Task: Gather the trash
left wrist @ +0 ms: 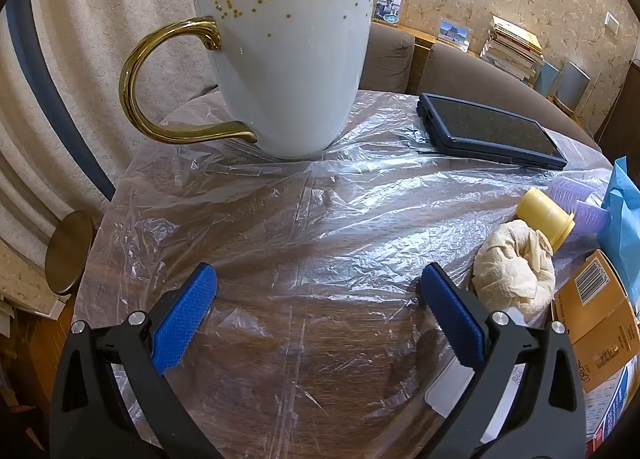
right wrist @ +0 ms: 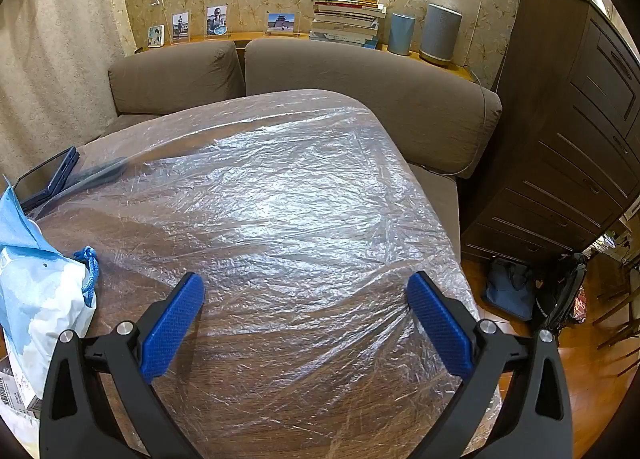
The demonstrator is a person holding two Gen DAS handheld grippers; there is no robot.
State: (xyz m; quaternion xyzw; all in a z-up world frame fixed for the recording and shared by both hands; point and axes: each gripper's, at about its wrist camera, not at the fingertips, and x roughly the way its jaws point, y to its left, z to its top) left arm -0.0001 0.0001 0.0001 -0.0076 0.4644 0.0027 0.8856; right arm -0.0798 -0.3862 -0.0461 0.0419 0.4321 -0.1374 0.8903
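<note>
In the left wrist view, a crumpled beige paper napkin (left wrist: 516,267) lies on the plastic-covered wooden table (left wrist: 304,243), just right of my open, empty left gripper (left wrist: 318,279). Behind the napkin lie a small yellow cap-like cup (left wrist: 546,217) and purple ribbed cups (left wrist: 580,203). An orange cardboard box (left wrist: 596,323) lies at the right edge. In the right wrist view, my right gripper (right wrist: 306,287) is open and empty above bare plastic sheet (right wrist: 296,195). A blue-and-white bag (right wrist: 36,283) stands at its left.
A white mug with gold handle (left wrist: 288,59) stands at the table's far left. A dark blue phone (left wrist: 488,131) lies at the back, also in the right wrist view (right wrist: 48,175). A brown sofa (right wrist: 360,83) lies beyond the table; a dark cabinet (right wrist: 568,123) stands right.
</note>
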